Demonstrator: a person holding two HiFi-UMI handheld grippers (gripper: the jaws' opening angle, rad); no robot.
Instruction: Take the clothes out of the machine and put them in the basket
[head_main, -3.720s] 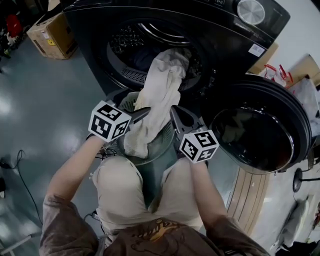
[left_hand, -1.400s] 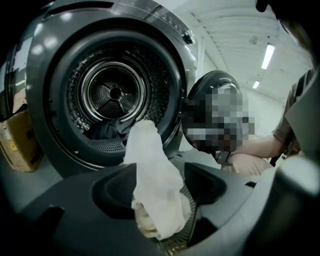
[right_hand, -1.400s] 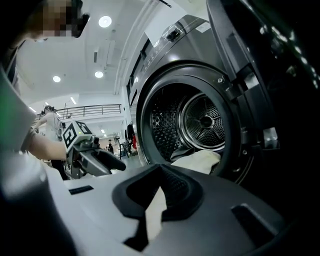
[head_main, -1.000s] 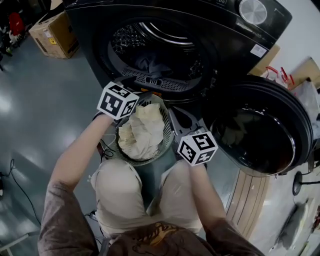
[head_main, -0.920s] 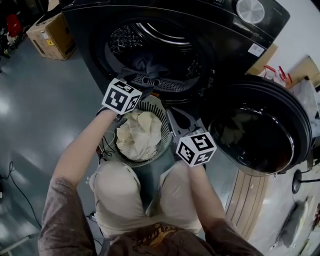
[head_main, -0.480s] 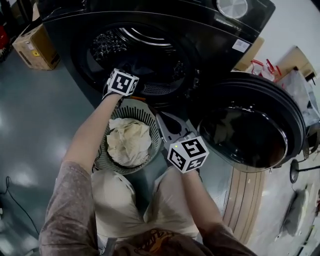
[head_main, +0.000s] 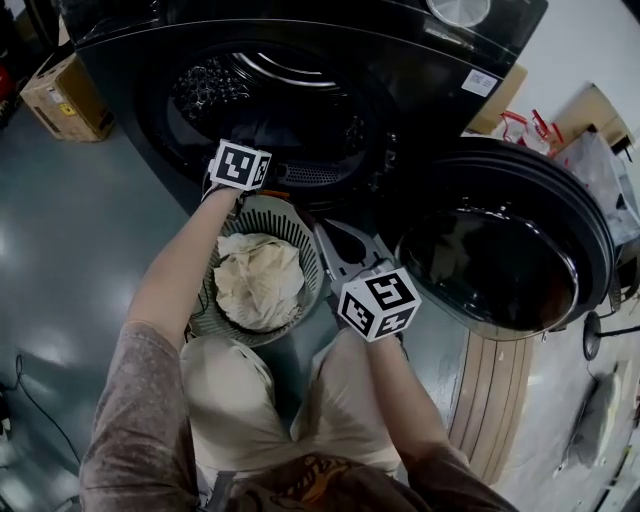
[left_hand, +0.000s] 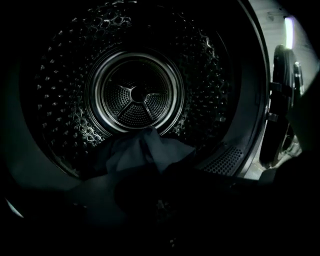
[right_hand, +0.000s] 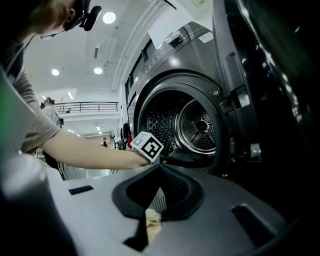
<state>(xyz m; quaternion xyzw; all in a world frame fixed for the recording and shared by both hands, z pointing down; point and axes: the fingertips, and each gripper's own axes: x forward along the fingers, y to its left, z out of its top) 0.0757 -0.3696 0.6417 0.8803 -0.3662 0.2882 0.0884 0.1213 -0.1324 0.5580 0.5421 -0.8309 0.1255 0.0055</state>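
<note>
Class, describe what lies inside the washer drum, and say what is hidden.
A dark garment lies crumpled at the front bottom of the drum. Its lower part is lost in shadow; anything beneath it is covered.

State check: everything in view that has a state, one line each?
Washer door: open.
Drum: dark garment still inside.
Basket: holds a cream garment.
Left gripper: in the drum, jaws just closed, apparently on the dark garment.
Right gripper: shut, empty.
</note>
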